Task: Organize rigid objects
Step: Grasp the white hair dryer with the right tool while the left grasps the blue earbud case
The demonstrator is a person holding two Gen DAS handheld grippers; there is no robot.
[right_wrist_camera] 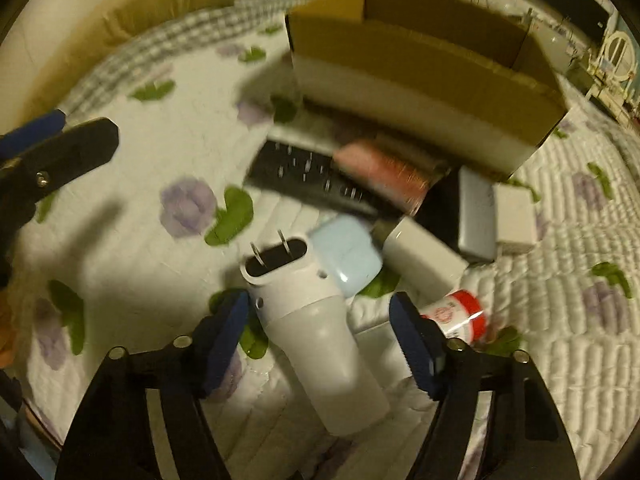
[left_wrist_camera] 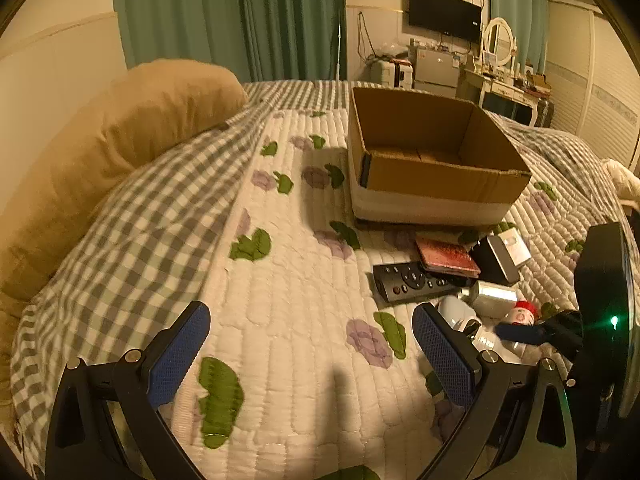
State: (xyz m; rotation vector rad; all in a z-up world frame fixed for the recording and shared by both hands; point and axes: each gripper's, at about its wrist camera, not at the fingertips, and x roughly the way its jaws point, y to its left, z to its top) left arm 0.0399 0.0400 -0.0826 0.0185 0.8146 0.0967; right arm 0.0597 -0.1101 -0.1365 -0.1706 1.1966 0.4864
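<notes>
An open cardboard box (left_wrist_camera: 432, 160) stands on the quilted bed, also in the right wrist view (right_wrist_camera: 420, 60). In front of it lies a pile: a black remote (left_wrist_camera: 412, 280) (right_wrist_camera: 304, 180), a red wallet (left_wrist_camera: 446, 256) (right_wrist_camera: 384, 172), a silver box (left_wrist_camera: 504, 256) (right_wrist_camera: 476, 216), a red-capped small bottle (left_wrist_camera: 520, 314) (right_wrist_camera: 456, 312), a light blue case (right_wrist_camera: 346, 256). A white plug-in device (right_wrist_camera: 316, 328) with two prongs lies between the open fingers of my right gripper (right_wrist_camera: 320, 340). My left gripper (left_wrist_camera: 312, 348) is open and empty over the quilt, left of the pile.
A tan pillow (left_wrist_camera: 120, 132) and a checked blanket (left_wrist_camera: 140, 232) lie at the left. A white charger block (right_wrist_camera: 514, 216) sits right of the silver box. The left gripper shows at the left edge of the right wrist view (right_wrist_camera: 52, 148). A dresser, mirror and TV stand beyond the bed.
</notes>
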